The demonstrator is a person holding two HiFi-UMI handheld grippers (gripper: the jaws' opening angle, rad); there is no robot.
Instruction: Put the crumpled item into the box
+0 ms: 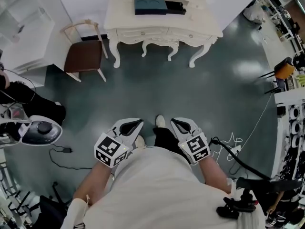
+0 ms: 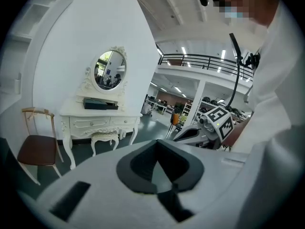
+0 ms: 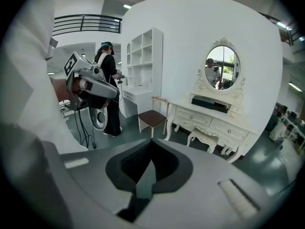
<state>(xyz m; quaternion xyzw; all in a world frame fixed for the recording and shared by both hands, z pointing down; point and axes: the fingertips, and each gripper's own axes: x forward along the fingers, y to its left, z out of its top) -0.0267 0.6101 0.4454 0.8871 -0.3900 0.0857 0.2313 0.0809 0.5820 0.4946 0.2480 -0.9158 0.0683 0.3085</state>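
Note:
No crumpled item shows in any view. A flat dark box lies on top of the white dressing table, also seen under the oval mirror in the left gripper view and the right gripper view. I hold both grippers close to my waist, well short of the table, pointing toward it. My left gripper has its jaws together with nothing between them. My right gripper is likewise shut and empty.
A brown-seated chair stands left of the table, and a small stool is tucked beneath it. A white shelf unit and a round fan-like device are at my left. A person in black stands there. Cables trail on the floor at right.

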